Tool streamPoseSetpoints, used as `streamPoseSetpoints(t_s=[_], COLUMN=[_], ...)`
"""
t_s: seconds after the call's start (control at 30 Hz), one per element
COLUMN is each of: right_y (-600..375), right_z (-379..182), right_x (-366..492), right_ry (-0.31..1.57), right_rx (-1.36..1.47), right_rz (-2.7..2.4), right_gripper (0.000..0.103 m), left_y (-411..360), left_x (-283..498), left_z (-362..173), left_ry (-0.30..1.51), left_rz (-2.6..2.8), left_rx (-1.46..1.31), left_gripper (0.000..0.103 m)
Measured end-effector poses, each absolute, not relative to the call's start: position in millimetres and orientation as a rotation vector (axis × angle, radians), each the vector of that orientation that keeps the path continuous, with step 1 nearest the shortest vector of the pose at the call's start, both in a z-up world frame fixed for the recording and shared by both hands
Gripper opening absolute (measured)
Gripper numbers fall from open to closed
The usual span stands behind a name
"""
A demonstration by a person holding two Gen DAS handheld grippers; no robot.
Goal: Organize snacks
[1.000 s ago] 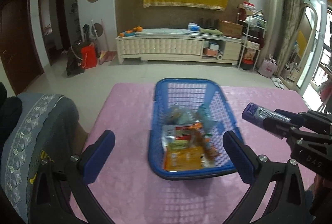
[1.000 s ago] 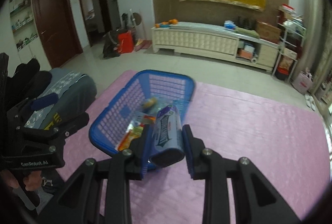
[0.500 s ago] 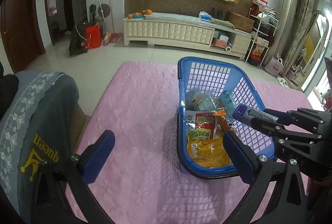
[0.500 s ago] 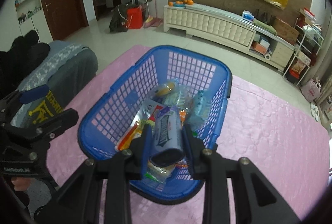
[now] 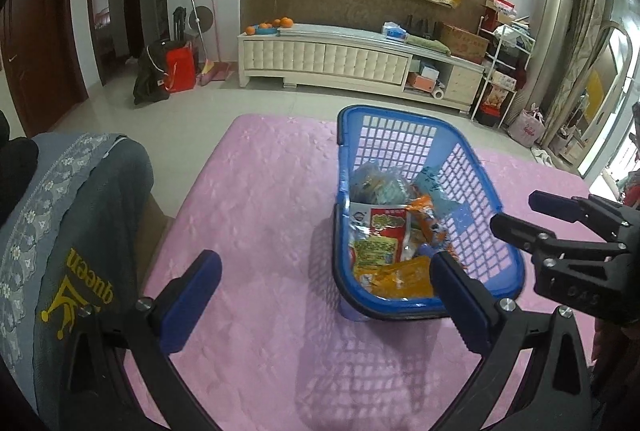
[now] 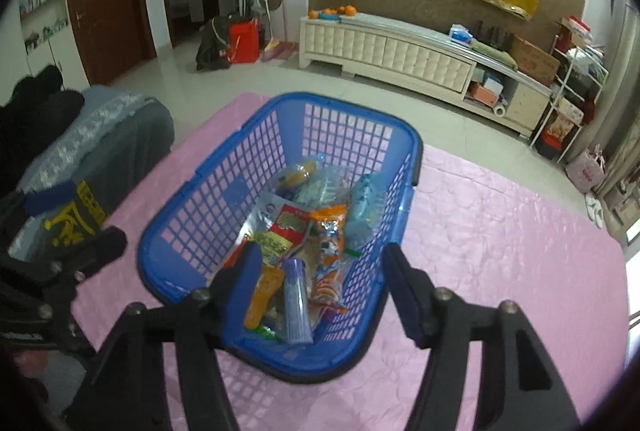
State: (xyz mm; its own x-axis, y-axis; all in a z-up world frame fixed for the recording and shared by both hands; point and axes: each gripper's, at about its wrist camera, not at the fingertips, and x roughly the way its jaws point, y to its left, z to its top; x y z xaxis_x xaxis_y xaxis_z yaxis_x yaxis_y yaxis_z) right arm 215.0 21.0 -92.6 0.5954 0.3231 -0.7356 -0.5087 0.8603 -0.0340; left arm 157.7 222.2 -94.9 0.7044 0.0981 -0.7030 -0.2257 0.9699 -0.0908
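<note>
A blue plastic basket (image 6: 416, 151) stands on the pink table cover, holding several snack packets (image 6: 292, 227). A blue-purple snack pack (image 6: 298, 305) lies loose among them at the basket's near end. My right gripper (image 6: 324, 279) hangs just above that end with its jaws opening; the pack sits below and between them, and neither pad touches it. In the left wrist view the basket (image 5: 400, 113) is right of centre, and the right gripper (image 5: 520, 215) reaches in from the right with nothing in it. My left gripper (image 5: 328, 295) is open over the cover, its right finger by the basket's near rim.
A chair draped in grey cloth with yellow print (image 5: 80, 211) stands against the table's left side. The pink cover (image 5: 260, 211) runs to a far edge with tiled floor beyond. A white low cabinet (image 5: 340, 59) lines the back wall.
The right gripper carried the blue-purple pack over the basket, then its jaws spread and the pack dropped in among the snacks. Both grippers sank a little toward the table.
</note>
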Motion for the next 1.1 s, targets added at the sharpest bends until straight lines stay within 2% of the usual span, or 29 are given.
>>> streamPoseSetpoints(t_s=[0.53, 0.73, 1.1], right_y=[-59.5, -91.4, -127.9], right_z=[-11.3, 12.1, 36.4], right_x=[105.8, 64.2, -2.6], right_ry=[0.645, 0.571, 0.431], right_rx=[-0.172, -0.15, -0.129], right_rz=[0.451, 0.438, 0.368], right_gripper=[0.071, 0.078, 0.103], left_y=[151.5, 123.3, 62.9], left_x=[59.9, 17.5, -30.1], left_z=[-19.6, 4.6, 32.2], left_ry=[0.616, 0.546, 0.468], left_rz=[0.093, 0.057, 0.003], left_rx=[-0.166, -0.184, -0.099], left_gripper=[0.103, 0.103, 0.103])
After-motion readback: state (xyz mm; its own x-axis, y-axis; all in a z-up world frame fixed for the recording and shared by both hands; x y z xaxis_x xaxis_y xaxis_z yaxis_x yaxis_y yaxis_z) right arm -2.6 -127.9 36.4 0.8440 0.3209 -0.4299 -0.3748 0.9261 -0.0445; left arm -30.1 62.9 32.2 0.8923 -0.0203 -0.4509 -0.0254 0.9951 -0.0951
